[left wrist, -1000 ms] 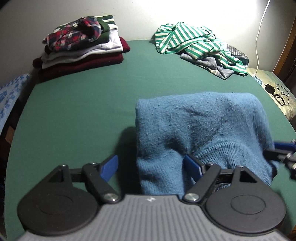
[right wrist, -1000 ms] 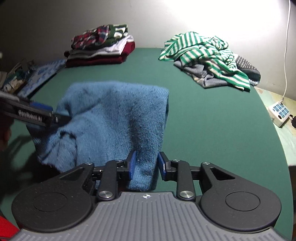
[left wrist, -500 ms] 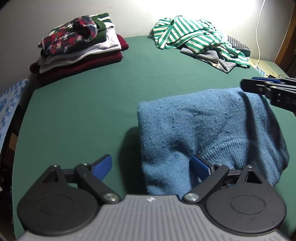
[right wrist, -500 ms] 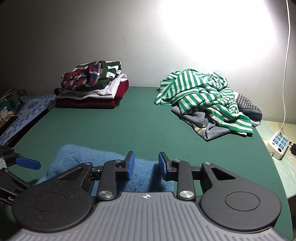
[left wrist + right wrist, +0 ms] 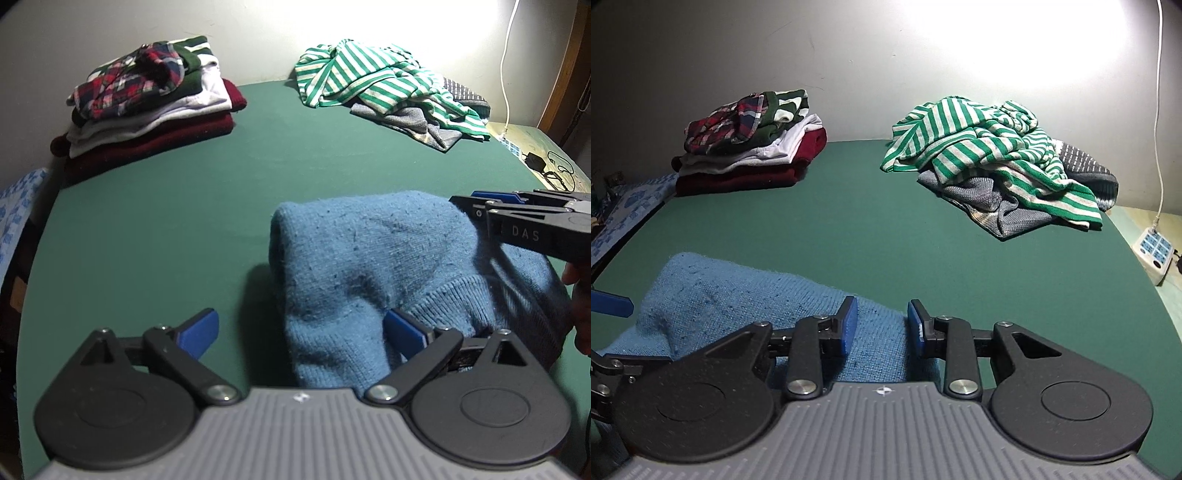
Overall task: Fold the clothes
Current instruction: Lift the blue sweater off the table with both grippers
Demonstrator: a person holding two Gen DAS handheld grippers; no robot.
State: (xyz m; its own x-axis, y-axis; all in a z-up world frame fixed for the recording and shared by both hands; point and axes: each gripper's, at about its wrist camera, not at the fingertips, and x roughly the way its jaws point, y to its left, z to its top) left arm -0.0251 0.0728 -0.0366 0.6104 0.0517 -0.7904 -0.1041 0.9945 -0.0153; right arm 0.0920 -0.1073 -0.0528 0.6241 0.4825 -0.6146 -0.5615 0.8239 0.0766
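Green tabletop (image 5: 886, 236) holds a neat folded stack (image 5: 750, 147), a crumpled unfolded heap (image 5: 993, 166) left to fold, and a doubled blue knit sweater (image 5: 388, 266) under both grippers, left gripper (image 5: 301, 328) and right gripper (image 5: 881, 325), fingers apart.

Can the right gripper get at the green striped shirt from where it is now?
Probably yes: the right gripper is open and empty, and only bare green table lies between it and the green striped shirt.

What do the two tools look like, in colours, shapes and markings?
Both tools look alike: a ribbed grey body, two round black discs, black linkage arms with silver screws, and blue pads on the fingers. The left tool shows this in its own camera, the right tool in its own. Seen from the side in the left view, the right tool bears the white letters "DAS". No cables or sleeves are visible.
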